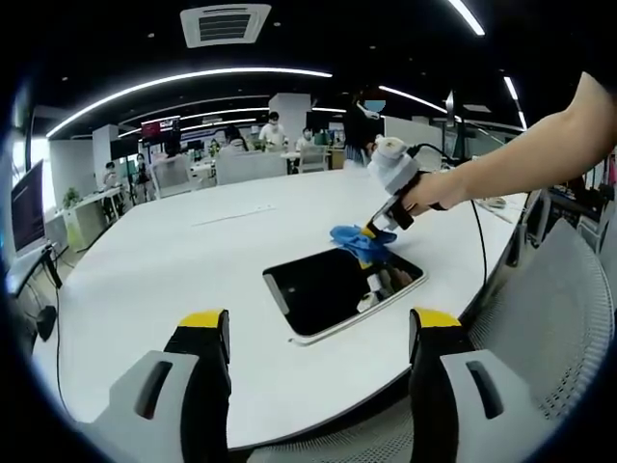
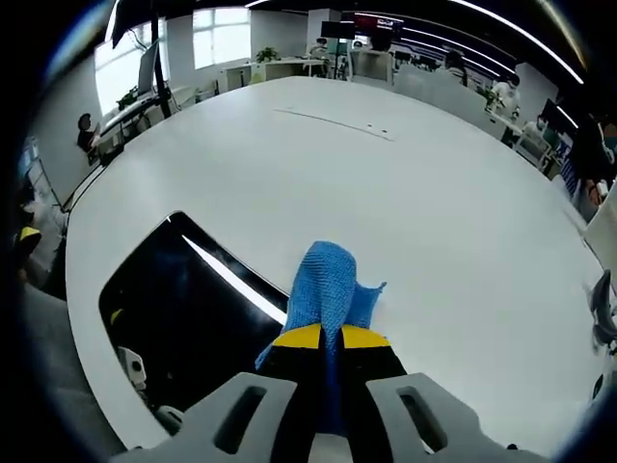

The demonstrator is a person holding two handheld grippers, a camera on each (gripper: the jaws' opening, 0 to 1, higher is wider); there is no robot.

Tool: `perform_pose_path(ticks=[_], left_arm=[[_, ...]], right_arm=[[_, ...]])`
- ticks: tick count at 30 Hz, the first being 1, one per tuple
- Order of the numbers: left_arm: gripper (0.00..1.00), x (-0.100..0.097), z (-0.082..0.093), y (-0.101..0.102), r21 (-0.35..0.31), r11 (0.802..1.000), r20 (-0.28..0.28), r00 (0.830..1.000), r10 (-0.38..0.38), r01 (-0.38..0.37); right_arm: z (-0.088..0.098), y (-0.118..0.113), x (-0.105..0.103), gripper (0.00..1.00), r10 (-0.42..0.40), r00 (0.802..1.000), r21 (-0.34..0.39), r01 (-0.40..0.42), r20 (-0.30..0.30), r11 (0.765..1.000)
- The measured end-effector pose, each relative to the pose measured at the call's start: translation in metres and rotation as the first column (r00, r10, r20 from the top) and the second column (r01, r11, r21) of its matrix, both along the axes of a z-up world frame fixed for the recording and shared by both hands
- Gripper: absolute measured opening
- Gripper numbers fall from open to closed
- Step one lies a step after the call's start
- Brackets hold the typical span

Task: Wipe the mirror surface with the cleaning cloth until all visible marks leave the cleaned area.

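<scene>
On the white worktop (image 1: 145, 270), near its front edge, the left gripper (image 1: 318, 333) is held released short of the flat, rigid, breakable-looking mirror (image 1: 333, 289), while the soft, light cleaning cloth (image 2: 326, 289), best pinched by a bunched fold, is clenched in the right gripper (image 2: 333, 338) at the mirror's far edge.

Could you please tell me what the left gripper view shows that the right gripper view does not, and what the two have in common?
The left gripper view alone shows the left gripper with jaws spread apart, the person's hand holding the right gripper, and a grey mesh chair.

The right gripper view alone shows the right gripper's jaws closed on the cloth from close up, and the bright ceiling light reflected in the mirror.

Both show the dark rectangular mirror, the blue cleaning cloth at its edge, and the large white round table.
</scene>
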State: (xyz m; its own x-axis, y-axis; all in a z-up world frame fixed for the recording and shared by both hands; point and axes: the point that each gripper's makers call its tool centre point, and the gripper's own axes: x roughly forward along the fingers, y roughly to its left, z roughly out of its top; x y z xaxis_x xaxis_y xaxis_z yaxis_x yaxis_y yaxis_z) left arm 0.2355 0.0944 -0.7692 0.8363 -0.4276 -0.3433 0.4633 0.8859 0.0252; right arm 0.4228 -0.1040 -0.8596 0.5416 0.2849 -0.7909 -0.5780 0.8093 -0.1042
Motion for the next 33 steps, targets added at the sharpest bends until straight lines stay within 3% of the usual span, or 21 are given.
perform_pose_path(ticks=[2, 5, 11, 14, 29, 33], left_arm=[[0.74, 0.0, 0.0, 0.0, -0.001, 1.0, 0.0, 1.0, 0.001, -0.001], [0.74, 0.0, 0.0, 0.0, 0.002, 1.0, 0.0, 1.0, 0.001, -0.001], [0.74, 0.0, 0.0, 0.0, 0.002, 1.0, 0.001, 1.0, 0.0, 0.0], [0.74, 0.0, 0.0, 0.0, 0.001, 1.0, 0.002, 1.0, 0.0, 0.0], [0.73, 0.0, 0.001, -0.001, -0.003, 1.0, 0.006, 1.0, -0.002, 0.002], [0.74, -0.001, 0.001, -0.001, -0.004, 1.0, 0.005, 1.0, -0.003, 0.003]], right_arm=[[0.001, 0.001, -0.001, 0.0, 0.044, 0.999, -0.047, -0.043, 0.006, 0.998], [0.002, 0.003, -0.002, 0.0, 0.049, 0.999, -0.048, -0.048, 0.007, 0.998], [0.007, 0.004, -0.002, 0.0, 0.046, 0.999, -0.02, -0.046, 0.008, 0.999], [0.012, 0.005, -0.001, 0.0, 0.0, 1.0, 0.043, 0.0, -0.003, 0.999], [0.03, -0.004, -0.008, 0.0, -0.008, 0.999, 0.059, 0.006, 0.033, 0.998], [0.039, -0.011, -0.01, 0.0, -0.035, 0.999, 0.093, 0.031, 0.039, 0.995]])
